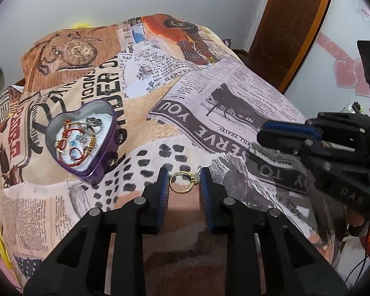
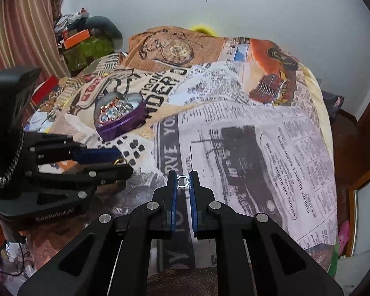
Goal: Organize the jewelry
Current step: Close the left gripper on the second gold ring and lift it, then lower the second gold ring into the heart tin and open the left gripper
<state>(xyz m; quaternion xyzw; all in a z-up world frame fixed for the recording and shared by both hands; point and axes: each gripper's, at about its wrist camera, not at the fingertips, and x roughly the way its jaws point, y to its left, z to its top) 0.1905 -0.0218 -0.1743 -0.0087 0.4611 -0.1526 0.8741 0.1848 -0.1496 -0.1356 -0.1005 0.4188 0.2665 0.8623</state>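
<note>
Left gripper (image 1: 182, 178) is sitting with its blue pads either side of a gold ring (image 1: 184, 182); the right pad looks like it's touching the ring's stone, the left pad isn't quite there, so not clamped. Right gripper (image 2: 183, 180) is pinching a small silver ring (image 2: 182, 181) tight, off to the left one's right. The purple heart-shaped tin (image 1: 86, 138), full of bracelets and rings, is lying further out to the left on the newspaper-print bedspread (image 1: 234, 91), nothing blocking it.
</note>
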